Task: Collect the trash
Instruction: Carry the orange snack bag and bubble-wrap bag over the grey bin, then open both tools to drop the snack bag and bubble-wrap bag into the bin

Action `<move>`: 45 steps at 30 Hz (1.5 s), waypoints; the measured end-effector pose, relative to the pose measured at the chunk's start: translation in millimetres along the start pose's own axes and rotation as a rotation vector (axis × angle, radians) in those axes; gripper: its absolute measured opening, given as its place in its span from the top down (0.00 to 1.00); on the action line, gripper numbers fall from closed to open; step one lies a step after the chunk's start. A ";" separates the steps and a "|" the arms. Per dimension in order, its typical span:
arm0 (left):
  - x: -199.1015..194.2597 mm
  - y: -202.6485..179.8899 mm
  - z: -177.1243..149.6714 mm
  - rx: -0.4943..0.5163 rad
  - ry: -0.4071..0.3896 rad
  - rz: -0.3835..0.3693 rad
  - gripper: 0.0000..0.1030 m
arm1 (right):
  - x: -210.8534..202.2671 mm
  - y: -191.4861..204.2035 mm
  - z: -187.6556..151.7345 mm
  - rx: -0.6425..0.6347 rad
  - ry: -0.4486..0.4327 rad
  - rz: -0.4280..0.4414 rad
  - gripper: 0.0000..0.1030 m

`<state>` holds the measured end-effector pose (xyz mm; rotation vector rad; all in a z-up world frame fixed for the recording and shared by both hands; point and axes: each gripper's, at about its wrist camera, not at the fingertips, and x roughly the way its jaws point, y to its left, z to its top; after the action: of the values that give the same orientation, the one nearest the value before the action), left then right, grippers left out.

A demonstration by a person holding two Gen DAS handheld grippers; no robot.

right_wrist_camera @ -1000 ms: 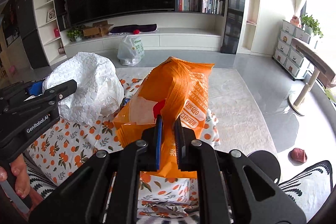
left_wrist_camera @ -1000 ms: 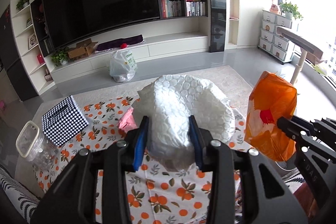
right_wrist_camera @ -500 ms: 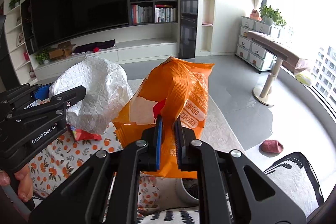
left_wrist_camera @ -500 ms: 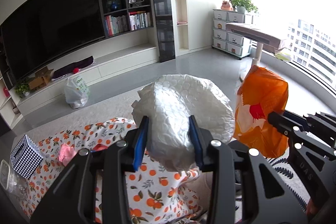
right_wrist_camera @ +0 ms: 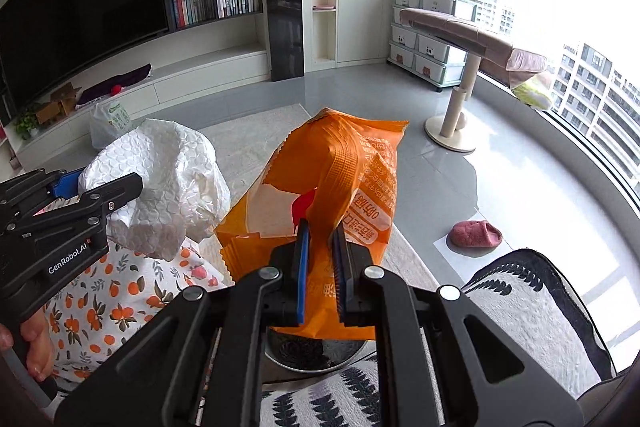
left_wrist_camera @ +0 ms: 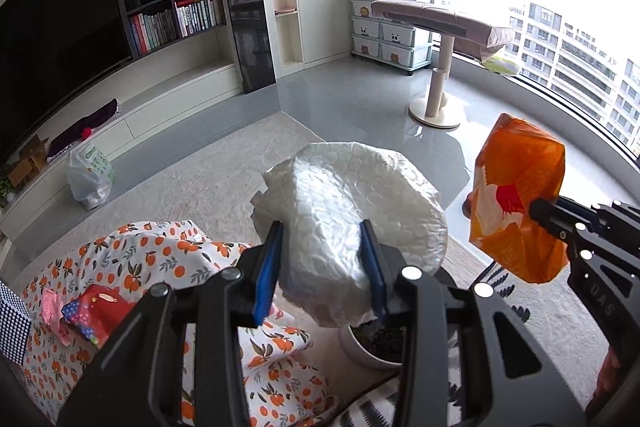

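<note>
In the left wrist view my left gripper (left_wrist_camera: 322, 251) is shut on a crumpled sheet of white bubble wrap (left_wrist_camera: 352, 211), its blue pads pressing both sides. To its right hangs an orange snack bag (left_wrist_camera: 516, 203), pinched by my right gripper (left_wrist_camera: 538, 207). The right wrist view shows my right gripper (right_wrist_camera: 320, 239) shut on the orange snack bag (right_wrist_camera: 344, 179), with the bubble wrap (right_wrist_camera: 160, 179) and the left gripper (right_wrist_camera: 104, 183) at its left. A round white bin (left_wrist_camera: 376, 341) with a dark inside sits right below both loads; the bin (right_wrist_camera: 304, 351) is half hidden by the fingers.
A table with an orange-print cloth (left_wrist_camera: 160, 259) lies at the left, carrying a red wrapper (left_wrist_camera: 100, 307) and a pink wrapper (left_wrist_camera: 50, 307). A black-and-white patterned cushion (right_wrist_camera: 520, 287) is at the right. On the grey floor lie a pink slipper (right_wrist_camera: 474, 233) and a plastic bag (right_wrist_camera: 110, 123); a cat-tree post (right_wrist_camera: 456, 107) stands near the window.
Both grippers have swung right off the table with their loads and sunk a little. The views now face the window side, and the round bin has come into sight beneath them.
</note>
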<state>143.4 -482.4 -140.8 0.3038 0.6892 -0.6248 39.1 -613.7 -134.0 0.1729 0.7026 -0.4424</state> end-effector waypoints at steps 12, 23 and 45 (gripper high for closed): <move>77.4 -7.8 -27.7 0.024 0.150 0.008 0.63 | 95.4 -4.8 -40.0 0.005 0.187 0.022 0.90; 96.2 9.6 -32.3 0.007 0.191 0.043 0.63 | 162.7 30.5 -74.7 -0.040 0.371 0.073 0.64; 121.3 -56.5 -31.5 0.091 0.214 -0.077 0.62 | 130.3 -33.6 -60.3 0.038 0.273 -0.070 0.61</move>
<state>165.2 -564.6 -249.0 0.4338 0.8824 -0.7047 76.8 -669.2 -265.3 0.2485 0.9704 -0.5045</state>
